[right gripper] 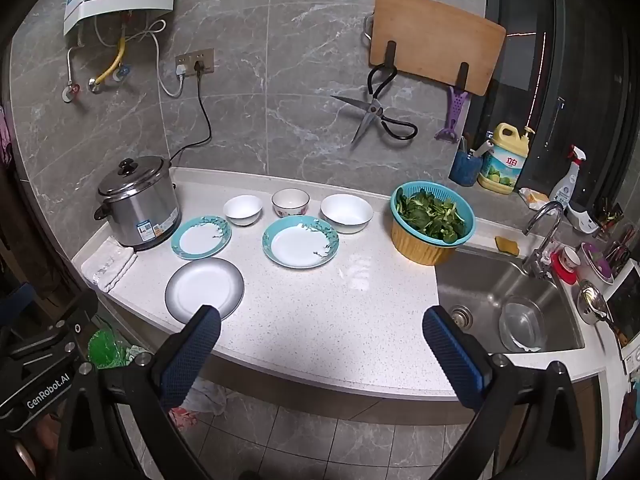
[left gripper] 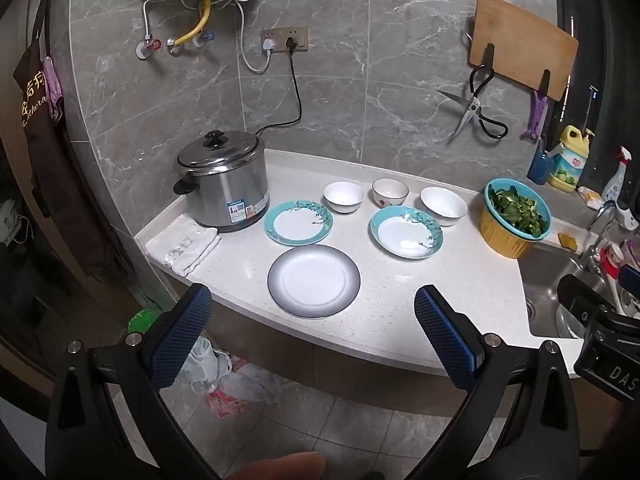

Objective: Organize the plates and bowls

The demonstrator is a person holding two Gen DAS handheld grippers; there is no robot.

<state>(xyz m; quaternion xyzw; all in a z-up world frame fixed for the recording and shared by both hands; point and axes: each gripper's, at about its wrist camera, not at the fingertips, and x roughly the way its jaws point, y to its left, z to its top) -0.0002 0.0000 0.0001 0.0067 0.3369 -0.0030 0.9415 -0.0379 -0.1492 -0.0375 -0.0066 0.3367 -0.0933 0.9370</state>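
- Blue-padded fingers of the left gripper (left gripper: 314, 334) fill the bottom of its own view, spread as wide as they go with nothing between them; they hang off the front edge of the countertop (left gripper: 440, 292) and touch nothing.
- Just past those fingers, almost centred between them, lies the grey-rimmed plate (left gripper: 314, 281), the closest piece of crockery to this tool.
- Further ahead sit two teal plates: the left teal plate (left gripper: 298, 222) slightly left of the tool's line, beside the rice cooker (left gripper: 224, 188), and the right teal plate (left gripper: 407, 231) off to the right.
- Beyond the plates stand three bowls in a row: the small white bowl (left gripper: 344, 197), the patterned bowl (left gripper: 390, 192) and the large white bowl (left gripper: 444, 205), all apart from one another.
- The right gripper (right gripper: 322, 354) is likewise fully spread and empty, short of the counter edge; the grey-rimmed plate shows just beyond its left finger, the right teal plate straight ahead.
- To its far right are the basket of greens (right gripper: 432, 220) and the sink (right gripper: 500, 300).
- My reading: nothing is stacked yet, so the work is at its opening step, choosing a first piece.
- The next move likely calls for lowering one tool to a plate rim, a finger above and one below the edge, since the plates lie flat on the stone.
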